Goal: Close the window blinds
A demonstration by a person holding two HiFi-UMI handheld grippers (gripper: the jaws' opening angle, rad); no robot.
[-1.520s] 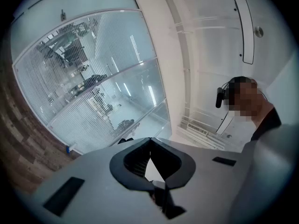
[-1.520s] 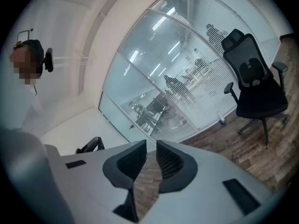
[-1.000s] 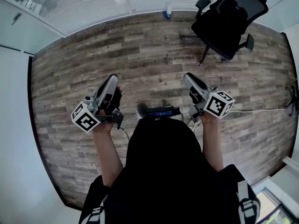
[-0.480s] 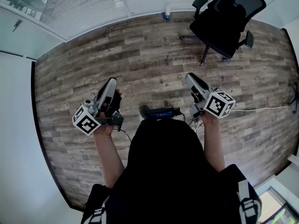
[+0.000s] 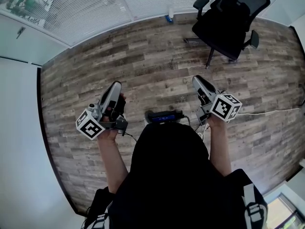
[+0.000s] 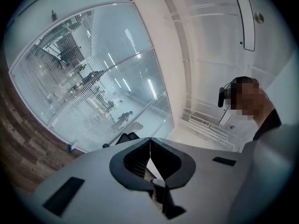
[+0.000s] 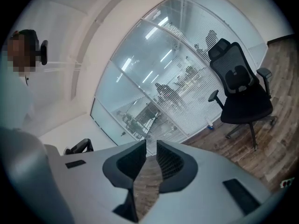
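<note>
White slatted window blinds (image 5: 95,8) hang along the far wall at the top of the head view. In the gripper views the window blinds (image 6: 93,78) (image 7: 177,92) cover tall glass panes, and shapes behind show through the slats. My left gripper (image 5: 116,86) is held over the wood floor and points toward the window, well short of it. Its jaws meet at the tips and the left gripper (image 6: 150,140) is shut on nothing. My right gripper (image 5: 196,79) points the same way. The right gripper (image 7: 151,143) stands open by a narrow gap, with nothing in it.
A black office chair (image 5: 228,18) stands at the right near the window. A small white and blue bottle (image 5: 170,13) sits on the floor at the foot of the blinds. A white cable (image 5: 267,111) runs across the floor at right. A white wall (image 5: 19,128) bounds the left side.
The blinds now fill more of the head view's top, and the chair has slid up and left. Both grippers have sunk slightly in the frame. Neither gripper's jaws have changed.
</note>
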